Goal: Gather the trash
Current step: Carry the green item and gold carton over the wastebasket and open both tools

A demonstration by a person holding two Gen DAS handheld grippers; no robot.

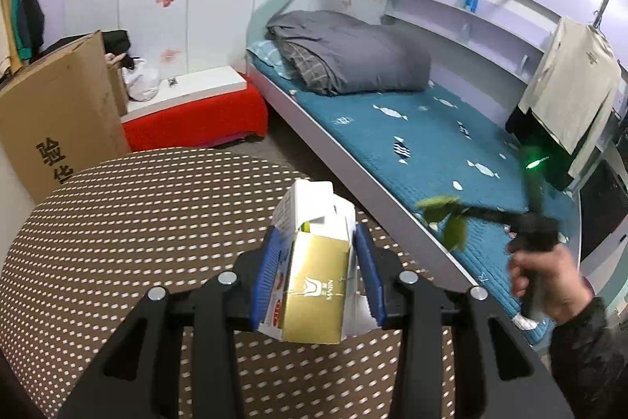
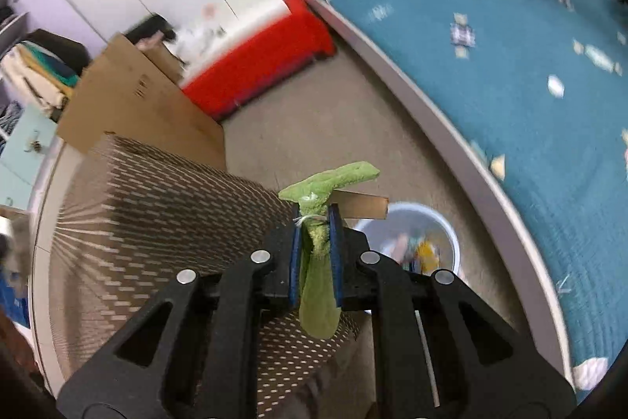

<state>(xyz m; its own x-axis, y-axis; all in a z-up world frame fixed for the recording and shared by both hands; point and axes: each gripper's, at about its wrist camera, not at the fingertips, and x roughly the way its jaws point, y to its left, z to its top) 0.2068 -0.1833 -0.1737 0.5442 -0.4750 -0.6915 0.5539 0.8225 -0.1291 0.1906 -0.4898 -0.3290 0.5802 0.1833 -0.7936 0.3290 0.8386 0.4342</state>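
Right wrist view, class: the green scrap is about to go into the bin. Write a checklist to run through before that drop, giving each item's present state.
1. Green scrap clamped between the right gripper pads: ok.
2. White bin in sight on the floor: ok.
3. Gripper directly over the bin mouth: not ok; the bin sits lower right of the fingertips.
4. Room left in the bin: cannot tell; some trash already inside, view blurred.
5. Left gripper holding its opened carton securely: ok.
6. Floor path beside the bed edge free: ok.

Left gripper [image 1: 318, 254] clamped on carton [image 1: 314, 285], angled down. Right gripper [image 2: 316, 222] pinching green scrap [image 2: 320, 262], angled down, hand [image 1: 545, 281] on handle.
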